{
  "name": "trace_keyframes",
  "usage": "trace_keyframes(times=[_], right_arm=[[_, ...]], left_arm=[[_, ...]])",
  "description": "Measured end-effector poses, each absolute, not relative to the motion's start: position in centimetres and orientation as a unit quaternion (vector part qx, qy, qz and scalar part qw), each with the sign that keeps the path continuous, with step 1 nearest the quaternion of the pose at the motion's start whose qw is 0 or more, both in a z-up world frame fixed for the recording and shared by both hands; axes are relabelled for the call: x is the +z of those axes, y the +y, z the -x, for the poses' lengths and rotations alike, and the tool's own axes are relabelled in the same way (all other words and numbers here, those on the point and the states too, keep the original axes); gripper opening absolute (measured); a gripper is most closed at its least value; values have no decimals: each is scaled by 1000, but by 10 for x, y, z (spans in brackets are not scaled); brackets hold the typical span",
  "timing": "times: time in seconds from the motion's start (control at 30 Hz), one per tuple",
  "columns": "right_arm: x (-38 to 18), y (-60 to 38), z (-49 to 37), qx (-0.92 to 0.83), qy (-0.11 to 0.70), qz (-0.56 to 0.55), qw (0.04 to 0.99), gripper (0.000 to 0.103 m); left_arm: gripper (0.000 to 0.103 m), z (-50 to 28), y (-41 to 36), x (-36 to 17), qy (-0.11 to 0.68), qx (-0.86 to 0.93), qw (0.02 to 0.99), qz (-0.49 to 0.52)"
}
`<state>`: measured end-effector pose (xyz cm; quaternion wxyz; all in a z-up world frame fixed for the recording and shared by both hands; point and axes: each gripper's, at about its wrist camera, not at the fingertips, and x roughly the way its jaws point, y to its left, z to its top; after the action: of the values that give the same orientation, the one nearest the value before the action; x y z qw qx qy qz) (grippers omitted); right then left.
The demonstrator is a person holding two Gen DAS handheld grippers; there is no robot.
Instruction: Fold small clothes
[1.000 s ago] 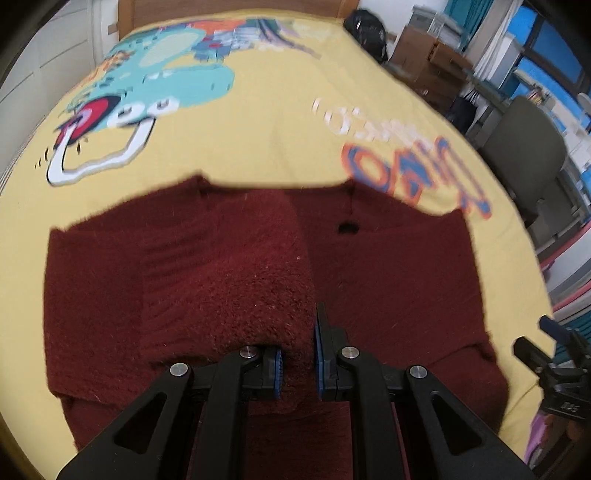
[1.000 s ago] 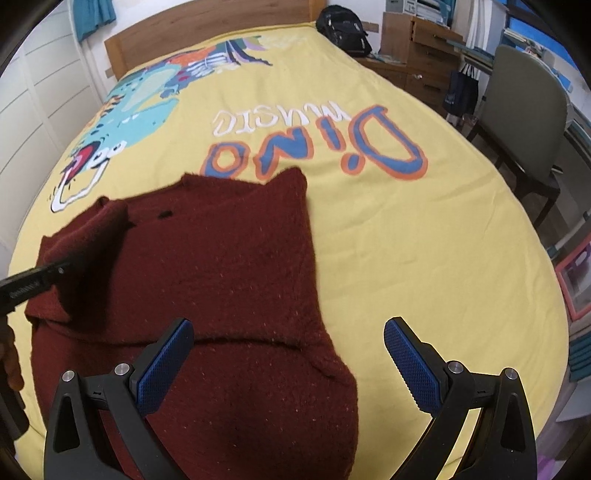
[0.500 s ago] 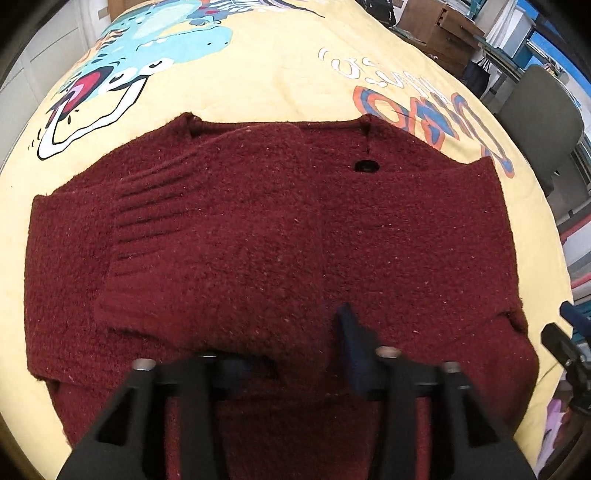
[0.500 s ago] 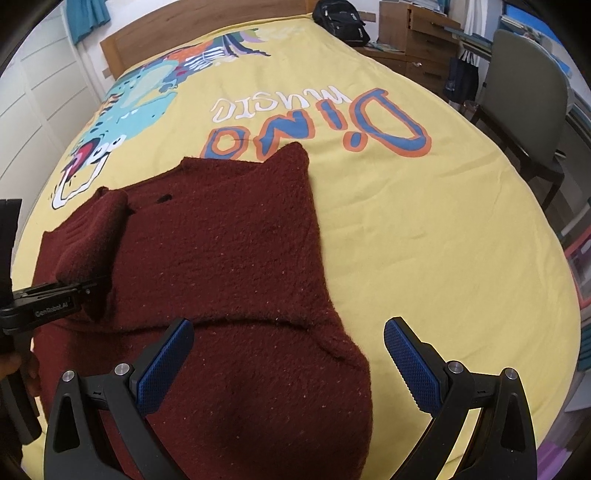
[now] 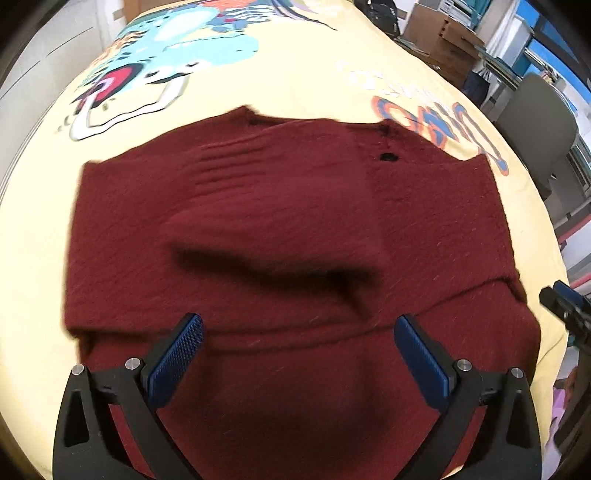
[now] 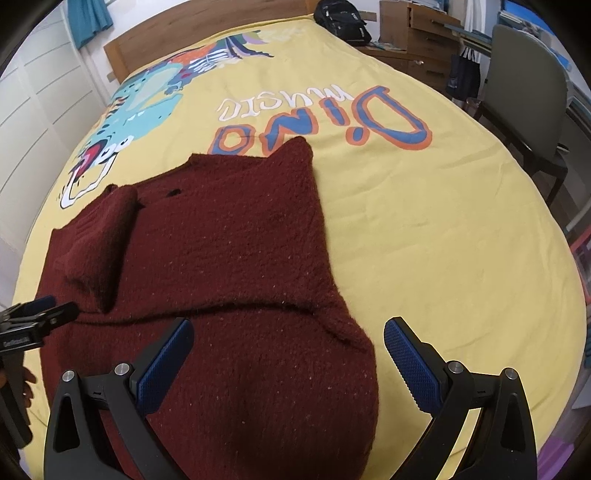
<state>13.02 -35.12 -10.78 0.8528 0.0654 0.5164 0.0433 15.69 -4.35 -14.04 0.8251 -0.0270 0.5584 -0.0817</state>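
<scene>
writing: "Dino music" on yellow bed cover | dark red fuzzy sweater, sleeve folded over | left gripper fingers just opened wide, empty | right gripper fingers wide, empty

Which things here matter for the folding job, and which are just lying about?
For the job:
- maroon sweater, one sleeve folded over its body
- left claw, open, nothing between its pads
- right claw, open over the sweater

Lying about:
- yellow bedspread
- black backpack
- grey chair
- wooden drawers
</scene>
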Motion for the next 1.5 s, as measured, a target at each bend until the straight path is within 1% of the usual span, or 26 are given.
trace_keyframes(times=[0.17,0.4,0.53,0.6,0.67,0.8,0.83,0.87,0.9,0.97,1.0,1.07,1.27,1.5], right_arm=[[-108,-343,-131,44,516,-60,853,102],[-106,-318,-129,70,520,-34,850,102],[-108,-310,-130,71,524,-25,848,102],[-109,-306,-131,73,527,-22,846,102],[-110,-301,-131,76,529,-16,845,102],[-108,-288,-135,83,531,0,843,102],[-107,-283,-137,87,531,7,843,102],[-105,-278,-139,89,530,12,843,102],[-103,-273,-142,93,528,17,844,102],[-97,-258,-149,104,523,29,845,102],[-94,-250,-153,110,520,35,847,102],[-86,-231,-161,125,511,48,849,102],[-77,-157,-185,184,497,106,841,102],[-105,-59,-195,246,499,210,804,102]], left_arm=[[102,-140,9,-134,557,-26,829,36],[101,-130,71,-145,558,31,828,43],[99,-128,95,-156,561,41,826,35],[93,-130,101,-160,563,40,825,31],[82,-136,104,-164,565,33,824,24],[69,-147,105,-167,565,17,824,21],[61,-149,105,-168,567,12,823,22],[51,-151,104,-169,568,4,823,22],[46,-152,103,-169,569,-5,822,26],[20,-155,103,-167,566,-15,823,34],[17,-156,100,-166,566,-21,823,38],[14,-156,101,-165,570,-27,820,41],[12,-157,111,-163,573,-47,816,53],[12,-153,113,-161,578,-49,813,56]])
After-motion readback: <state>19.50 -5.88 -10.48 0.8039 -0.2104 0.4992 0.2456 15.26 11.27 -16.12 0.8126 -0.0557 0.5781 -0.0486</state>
